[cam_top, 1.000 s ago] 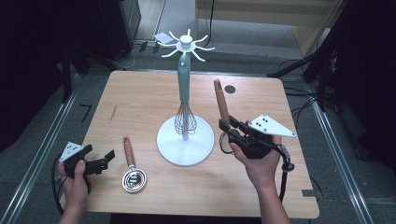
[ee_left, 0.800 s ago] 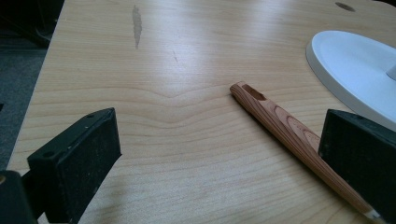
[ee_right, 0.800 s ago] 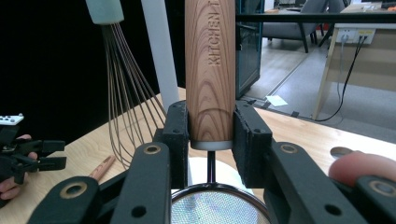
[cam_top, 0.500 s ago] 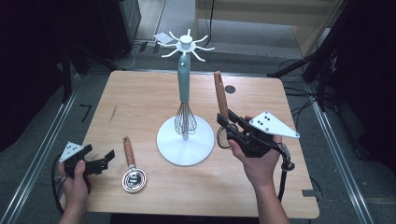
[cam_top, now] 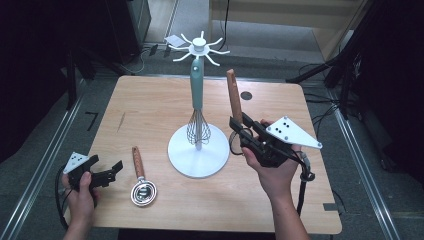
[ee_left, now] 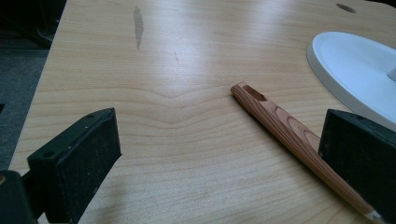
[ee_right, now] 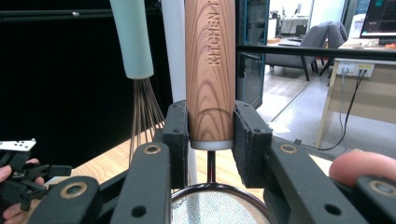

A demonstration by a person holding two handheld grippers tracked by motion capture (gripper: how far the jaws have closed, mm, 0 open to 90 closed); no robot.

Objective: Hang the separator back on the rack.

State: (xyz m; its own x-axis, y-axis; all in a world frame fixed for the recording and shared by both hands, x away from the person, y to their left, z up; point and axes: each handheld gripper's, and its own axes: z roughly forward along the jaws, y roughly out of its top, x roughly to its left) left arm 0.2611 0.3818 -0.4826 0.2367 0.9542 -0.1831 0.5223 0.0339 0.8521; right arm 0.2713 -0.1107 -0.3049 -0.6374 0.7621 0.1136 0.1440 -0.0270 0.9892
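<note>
beside stand (cam_top: 198, 155) | right tool (cam_top: 237, 126) grips strainer handle (cam_top: 233, 96); left tool (cam_top: 114, 168) agape

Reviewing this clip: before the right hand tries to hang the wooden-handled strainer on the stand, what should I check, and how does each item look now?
1. Right gripper shut firmly on the strainer handle: ok.
2. Handle upright, mesh end down: ok.
3. Free hooks on the stand top: ok, several bare.
4. Whisk hanging clear of the strainer's path: cannot tell.
5. Hanging hole at the handle's tip: cannot tell.
6. Left gripper open, away from the stand, beside the scoop: ok.
</note>
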